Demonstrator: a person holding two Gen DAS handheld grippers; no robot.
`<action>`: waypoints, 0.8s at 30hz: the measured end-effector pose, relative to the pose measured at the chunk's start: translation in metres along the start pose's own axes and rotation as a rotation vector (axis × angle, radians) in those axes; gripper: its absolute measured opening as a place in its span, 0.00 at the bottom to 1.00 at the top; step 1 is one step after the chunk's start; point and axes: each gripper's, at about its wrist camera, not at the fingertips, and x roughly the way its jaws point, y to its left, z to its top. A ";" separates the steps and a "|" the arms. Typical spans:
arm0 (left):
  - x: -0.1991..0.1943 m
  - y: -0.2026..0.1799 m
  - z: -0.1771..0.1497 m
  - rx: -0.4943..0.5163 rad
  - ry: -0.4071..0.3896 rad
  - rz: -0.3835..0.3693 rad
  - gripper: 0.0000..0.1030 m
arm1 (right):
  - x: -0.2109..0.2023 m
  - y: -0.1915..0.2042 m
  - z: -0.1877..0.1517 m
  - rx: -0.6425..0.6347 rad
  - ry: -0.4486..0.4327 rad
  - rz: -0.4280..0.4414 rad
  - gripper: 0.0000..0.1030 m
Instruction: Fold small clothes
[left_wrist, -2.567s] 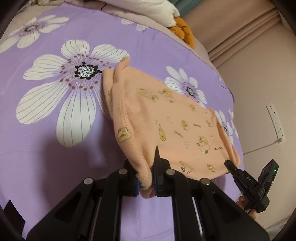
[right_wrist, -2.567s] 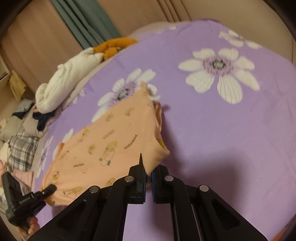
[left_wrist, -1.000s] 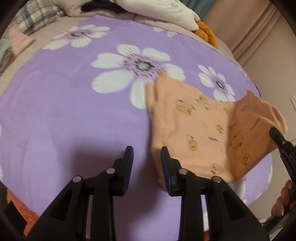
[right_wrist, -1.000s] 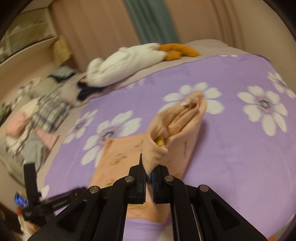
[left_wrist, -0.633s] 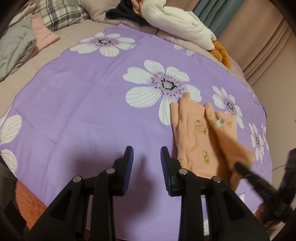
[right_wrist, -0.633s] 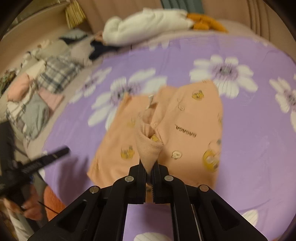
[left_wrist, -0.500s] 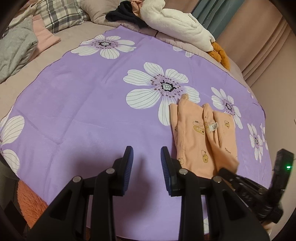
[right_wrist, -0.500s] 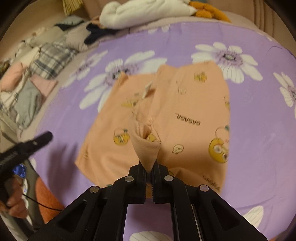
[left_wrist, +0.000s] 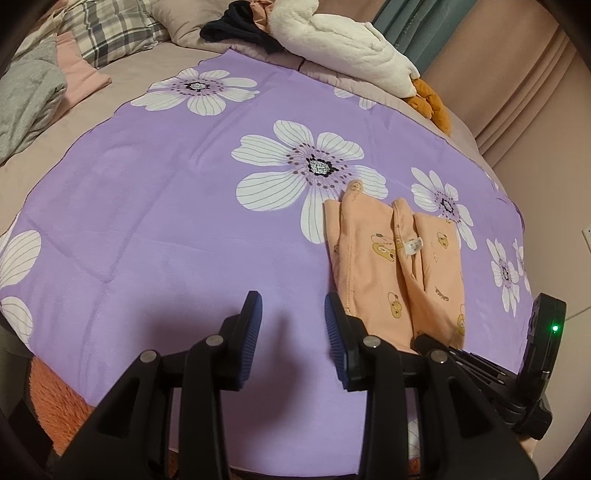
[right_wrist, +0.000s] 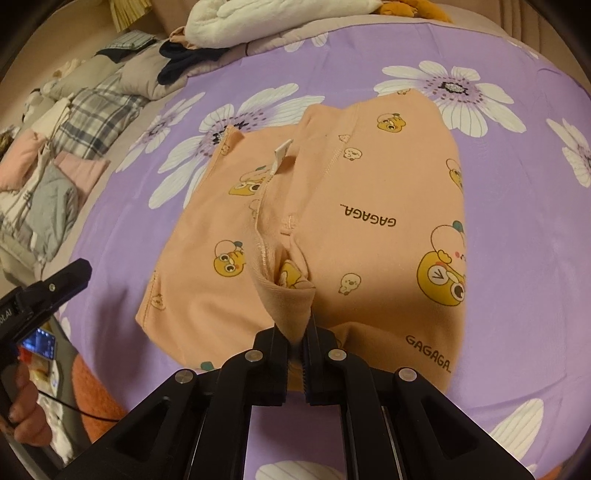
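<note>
A small peach garment (right_wrist: 369, 206) printed with yellow cartoon ducks lies folded on the purple flowered bedspread (right_wrist: 524, 258). My right gripper (right_wrist: 293, 332) is shut on a bunched corner of it, low over its near edge. In the left wrist view the garment (left_wrist: 388, 266) lies folded in two long panels to the right, with a white label showing. My left gripper (left_wrist: 293, 325) is open and empty, just left of the garment's near end. The right gripper's body (left_wrist: 509, 369) shows at the lower right of that view. The left gripper (right_wrist: 44, 291) shows at the left of the right wrist view.
A white plush toy (left_wrist: 343, 44) with orange feet, a dark garment (left_wrist: 236, 29), plaid cloth (left_wrist: 110, 29) and grey and pink clothes (left_wrist: 33, 88) lie along the far and left side of the bed. An orange fuzzy cover (left_wrist: 55, 398) hangs below the near edge.
My left gripper let go of the garment and drew back to the left. My right gripper carried its corner over the garment and down, folding one half over the other.
</note>
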 end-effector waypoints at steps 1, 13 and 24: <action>0.001 -0.001 0.000 0.002 -0.001 0.002 0.34 | 0.000 0.000 0.001 0.002 -0.001 0.001 0.06; 0.008 -0.030 0.006 0.059 0.014 -0.079 0.41 | -0.050 -0.012 -0.002 0.041 -0.111 0.006 0.39; 0.023 -0.070 0.009 0.179 0.049 -0.125 0.60 | -0.104 -0.059 -0.014 0.176 -0.273 -0.126 0.61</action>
